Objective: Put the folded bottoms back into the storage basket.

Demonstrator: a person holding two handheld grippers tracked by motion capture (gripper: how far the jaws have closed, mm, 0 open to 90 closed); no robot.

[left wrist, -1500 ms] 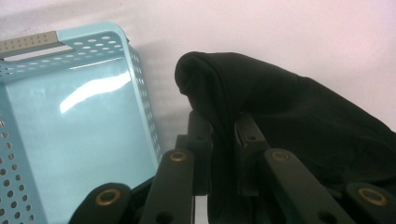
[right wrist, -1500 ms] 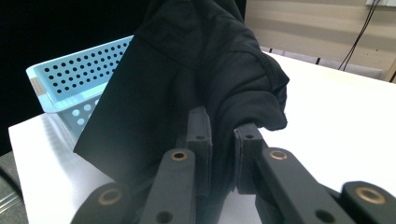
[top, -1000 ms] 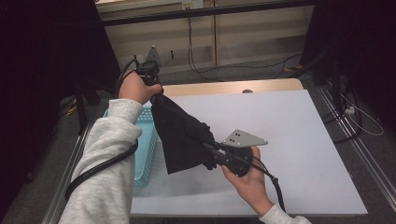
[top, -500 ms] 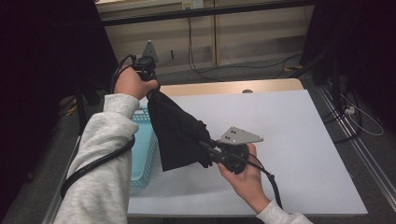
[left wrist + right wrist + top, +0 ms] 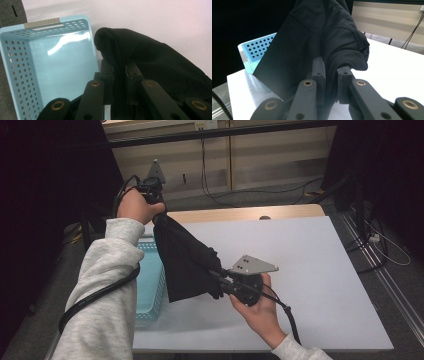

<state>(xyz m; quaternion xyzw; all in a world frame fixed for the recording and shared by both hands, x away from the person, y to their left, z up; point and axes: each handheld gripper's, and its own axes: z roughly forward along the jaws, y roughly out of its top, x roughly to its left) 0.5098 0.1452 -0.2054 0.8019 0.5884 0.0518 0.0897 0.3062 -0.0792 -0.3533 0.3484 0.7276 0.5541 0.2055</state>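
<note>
A black garment hangs stretched in the air between my two grippers, above the left part of the white table. My left gripper is raised at the back left and is shut on the cloth's upper corner. In the left gripper view the black garment is pinched between the jaws of the left gripper. My right gripper is lower and nearer, shut on the cloth's other end. In the right gripper view the black garment rises from the shut jaws of the right gripper.
A light blue perforated basket stands at the table's left edge, below the hanging cloth; in the left gripper view the basket looks hollow inside, and in the right gripper view the basket shows behind the cloth. Cables lie on the floor beyond the table.
My left hand has lifted its end of the cloth higher and farther back. The right hand stays almost in place, and the cloth hangs more taut.
</note>
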